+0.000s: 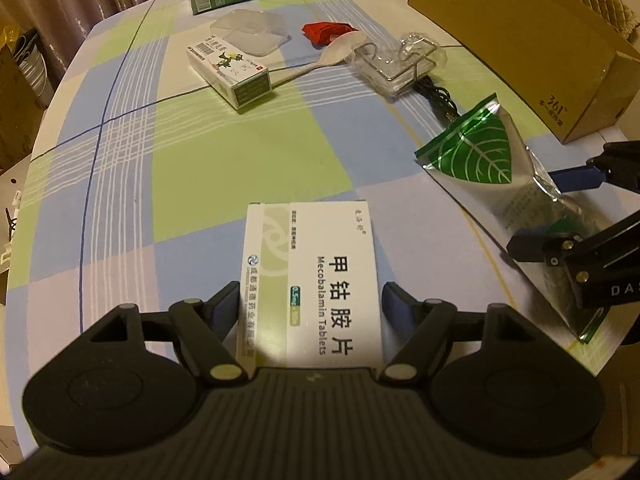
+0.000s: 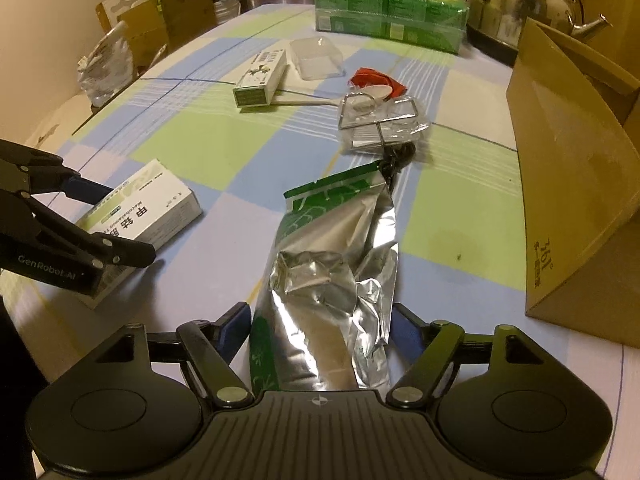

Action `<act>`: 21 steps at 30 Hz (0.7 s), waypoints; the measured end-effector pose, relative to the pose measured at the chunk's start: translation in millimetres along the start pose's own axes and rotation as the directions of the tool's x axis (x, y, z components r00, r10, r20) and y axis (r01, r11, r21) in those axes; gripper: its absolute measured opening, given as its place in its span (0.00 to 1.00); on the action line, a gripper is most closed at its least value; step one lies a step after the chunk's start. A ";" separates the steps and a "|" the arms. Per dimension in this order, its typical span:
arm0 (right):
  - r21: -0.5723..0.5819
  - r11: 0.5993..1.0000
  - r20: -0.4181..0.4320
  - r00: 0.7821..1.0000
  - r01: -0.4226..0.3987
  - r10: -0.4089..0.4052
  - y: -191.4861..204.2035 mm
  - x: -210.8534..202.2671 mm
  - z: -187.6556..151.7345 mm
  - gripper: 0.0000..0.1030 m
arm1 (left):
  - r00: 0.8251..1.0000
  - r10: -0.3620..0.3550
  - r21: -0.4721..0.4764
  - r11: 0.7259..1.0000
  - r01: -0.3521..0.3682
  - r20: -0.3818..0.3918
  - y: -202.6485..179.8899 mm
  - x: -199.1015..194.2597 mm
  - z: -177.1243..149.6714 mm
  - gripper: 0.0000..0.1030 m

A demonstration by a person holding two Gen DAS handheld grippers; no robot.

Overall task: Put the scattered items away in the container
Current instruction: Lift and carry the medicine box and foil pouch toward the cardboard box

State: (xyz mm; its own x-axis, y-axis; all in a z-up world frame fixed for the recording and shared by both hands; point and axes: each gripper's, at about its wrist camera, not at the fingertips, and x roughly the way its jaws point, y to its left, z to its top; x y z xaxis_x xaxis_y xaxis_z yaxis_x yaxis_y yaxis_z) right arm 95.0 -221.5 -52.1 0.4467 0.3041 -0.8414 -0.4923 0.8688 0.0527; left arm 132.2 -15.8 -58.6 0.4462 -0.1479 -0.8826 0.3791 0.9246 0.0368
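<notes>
A white Mecobalamin tablet box (image 1: 316, 276) lies on the checked tablecloth between the fingers of my left gripper (image 1: 310, 304), which closes on its sides; it also shows in the right wrist view (image 2: 148, 212). A silver and green foil pouch (image 2: 332, 272) lies between the fingers of my right gripper (image 2: 320, 328), which pinches its sides; the left wrist view shows it too (image 1: 480, 156). The open cardboard box (image 2: 576, 184) stands at the right.
Farther back lie a second white medicine box (image 1: 230, 74), a clear plastic lid (image 1: 250, 32), a white spoon (image 1: 328, 58), a red wrapper (image 1: 324, 32), a bagged wire rack (image 1: 396, 66) and a black cord (image 1: 438, 98). Green tissue packs (image 2: 388, 12) and a kettle (image 2: 524, 8) stand behind.
</notes>
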 end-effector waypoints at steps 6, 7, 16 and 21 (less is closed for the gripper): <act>0.014 1.000 -0.024 1.000 0.002 -0.002 -0.2 2.2 -0.2 0.71 | 1.000 0.004 0.018 1.000 -0.004 -0.021 -0.7 4.4 4.9 0.70; 0.016 1.000 -0.026 1.000 0.002 -0.002 -0.6 2.5 -0.5 0.71 | 1.000 0.005 0.021 1.000 -0.005 -0.025 -0.7 5.4 5.3 0.70; 0.022 1.000 -0.029 1.000 0.002 -0.002 0.4 3.1 -2.9 0.64 | 1.000 -0.001 0.010 1.000 0.001 -0.025 -0.8 4.7 3.2 0.65; 0.007 1.000 -0.016 1.000 0.001 -0.001 2.3 -0.1 -3.0 0.53 | 0.999 -0.038 -0.005 0.999 0.038 -0.020 -1.7 -0.7 -1.1 0.65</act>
State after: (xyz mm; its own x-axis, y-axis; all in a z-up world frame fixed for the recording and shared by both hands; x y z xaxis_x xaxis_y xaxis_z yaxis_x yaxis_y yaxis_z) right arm 91.6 -220.7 -53.5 0.4354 0.2971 -0.8498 -0.4862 0.8721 0.0557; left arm 130.4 -16.8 -58.6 0.4150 -0.1756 -0.8927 0.3917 0.9201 0.0011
